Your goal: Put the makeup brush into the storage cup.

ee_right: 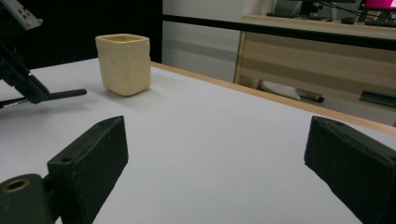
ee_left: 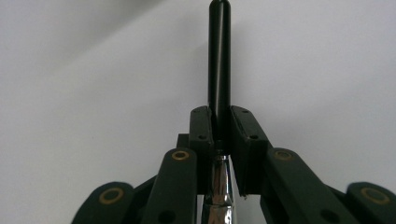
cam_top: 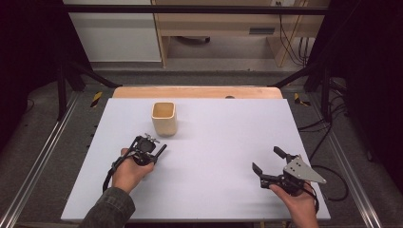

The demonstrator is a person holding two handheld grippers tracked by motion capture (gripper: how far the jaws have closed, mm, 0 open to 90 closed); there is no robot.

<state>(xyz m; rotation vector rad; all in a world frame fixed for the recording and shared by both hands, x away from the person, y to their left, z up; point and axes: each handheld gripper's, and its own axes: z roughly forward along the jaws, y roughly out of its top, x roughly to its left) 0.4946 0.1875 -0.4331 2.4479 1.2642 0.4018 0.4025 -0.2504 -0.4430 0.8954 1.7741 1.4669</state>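
L gripper [cam_top: 153,153], near left, clamps thin black pen w/ chrome barrel [ee_left: 219,70]. R gripper [cam_top: 268,162], near right, jaws wide apart, empty. Cream square cup [cam_top: 164,118] farther back.

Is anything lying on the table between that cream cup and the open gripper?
No. In the right gripper view, bare table separates cup from right hand-held gripper.

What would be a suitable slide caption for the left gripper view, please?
Left tongs shut on a black pen with a chrome section, pointing out over the white table.
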